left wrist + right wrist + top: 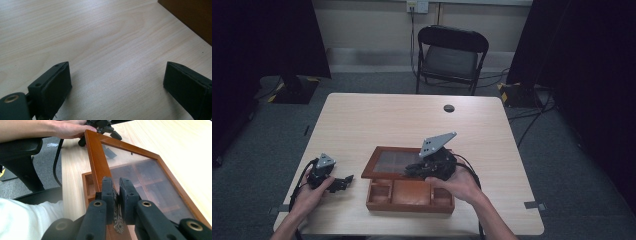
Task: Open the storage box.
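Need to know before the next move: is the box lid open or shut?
Open, partway. The glass-paned lid is raised off the wooden box, front compartments exposed; the right gripper pinches a metal fitting at its front edge.

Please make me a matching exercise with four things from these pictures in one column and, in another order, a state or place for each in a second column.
1. left gripper
2. right gripper
3. glass lid
4. black chair

a. raised above the wooden box
b. open over bare table
c. behind the table's far edge
d. shut on the lid's metal latch

Pairs: 1-b, 2-d, 3-a, 4-c
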The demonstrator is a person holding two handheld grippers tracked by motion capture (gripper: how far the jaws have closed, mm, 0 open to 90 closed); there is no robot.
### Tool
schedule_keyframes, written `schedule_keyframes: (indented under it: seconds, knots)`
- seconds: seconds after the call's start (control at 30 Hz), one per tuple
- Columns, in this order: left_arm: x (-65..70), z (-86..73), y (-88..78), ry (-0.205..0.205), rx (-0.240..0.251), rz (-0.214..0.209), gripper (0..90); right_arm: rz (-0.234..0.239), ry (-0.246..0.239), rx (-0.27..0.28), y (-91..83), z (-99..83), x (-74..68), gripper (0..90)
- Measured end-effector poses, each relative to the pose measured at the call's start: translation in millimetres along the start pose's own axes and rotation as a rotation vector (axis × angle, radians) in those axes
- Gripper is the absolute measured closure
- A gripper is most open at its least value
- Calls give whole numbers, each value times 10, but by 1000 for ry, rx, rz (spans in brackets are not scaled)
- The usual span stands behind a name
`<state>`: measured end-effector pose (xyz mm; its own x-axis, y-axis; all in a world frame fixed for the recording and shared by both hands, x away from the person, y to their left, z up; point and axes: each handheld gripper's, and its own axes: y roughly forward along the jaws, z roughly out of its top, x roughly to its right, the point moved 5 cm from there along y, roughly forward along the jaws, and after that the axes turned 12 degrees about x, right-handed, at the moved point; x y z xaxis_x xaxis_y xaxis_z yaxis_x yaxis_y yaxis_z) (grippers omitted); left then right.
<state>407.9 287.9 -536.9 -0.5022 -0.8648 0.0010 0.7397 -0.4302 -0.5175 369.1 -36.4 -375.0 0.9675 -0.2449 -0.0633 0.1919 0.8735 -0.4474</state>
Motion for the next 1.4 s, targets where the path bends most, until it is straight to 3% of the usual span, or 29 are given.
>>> schedule_keyframes:
  seconds: [1.4]
  knots:
    - [-2,-1,-2,3,-4,-1,71,0,8,-2,-52,191,142,835]
